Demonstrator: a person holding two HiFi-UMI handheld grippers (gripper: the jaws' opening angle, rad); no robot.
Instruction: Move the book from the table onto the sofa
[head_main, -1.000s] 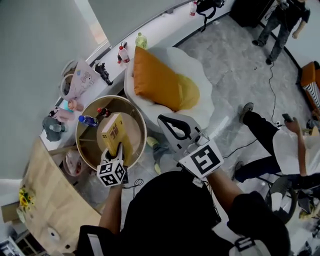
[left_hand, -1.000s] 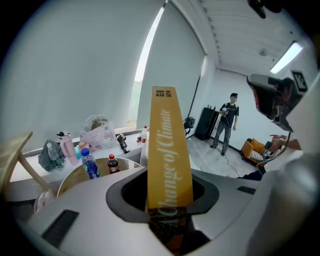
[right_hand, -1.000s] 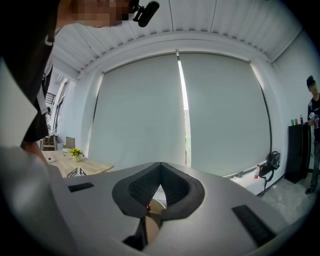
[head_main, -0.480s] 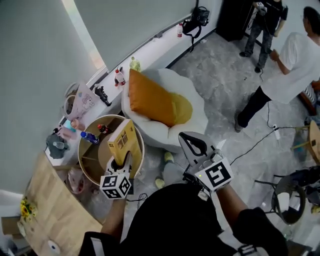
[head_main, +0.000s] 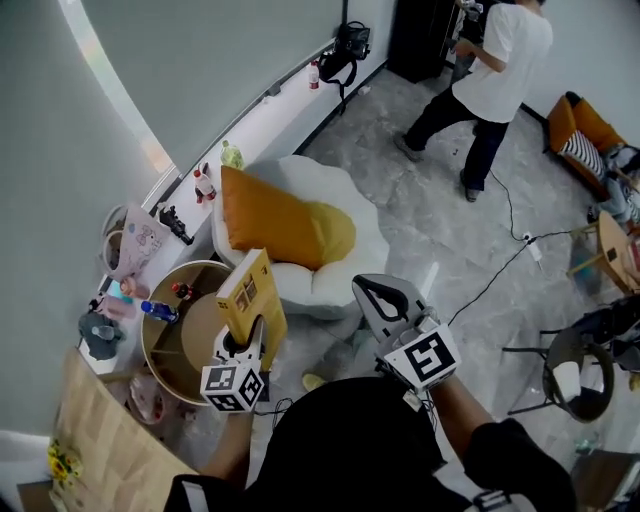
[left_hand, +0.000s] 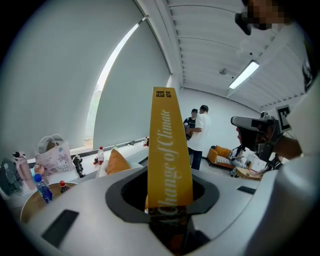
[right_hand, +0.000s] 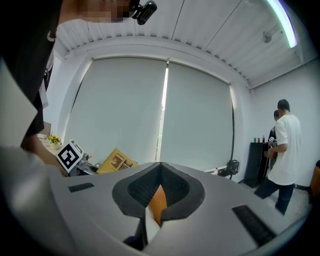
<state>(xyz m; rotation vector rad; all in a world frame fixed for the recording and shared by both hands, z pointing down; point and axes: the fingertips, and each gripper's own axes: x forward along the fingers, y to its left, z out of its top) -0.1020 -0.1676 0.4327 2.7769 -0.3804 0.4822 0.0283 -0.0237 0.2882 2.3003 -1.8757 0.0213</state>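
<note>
My left gripper (head_main: 247, 338) is shut on the lower end of a yellow book (head_main: 250, 298), which stands upright in the air above the right rim of the round wooden table (head_main: 160, 372). In the left gripper view the book's spine (left_hand: 168, 155) rises straight up from between the jaws. The white sofa (head_main: 345, 270) with an orange cushion (head_main: 268, 225) and a yellow cushion (head_main: 332, 232) lies just beyond and right of the book. My right gripper (head_main: 366, 287) hovers in front of the sofa, jaws shut and empty; its own view shows the book (right_hand: 117, 161) at left.
A blue bottle (head_main: 158, 311) and a small red-capped bottle (head_main: 182, 292) stand on the round table. Bottles and toys line the window ledge (head_main: 205, 185). A person in a white shirt (head_main: 495, 60) walks at the back. A cable (head_main: 500, 270) crosses the floor; a black chair (head_main: 570, 375) is at right.
The left gripper has lifted the book off the round table and carried it up and right, toward the sofa. The right gripper has drifted right. The person in white has walked away.
</note>
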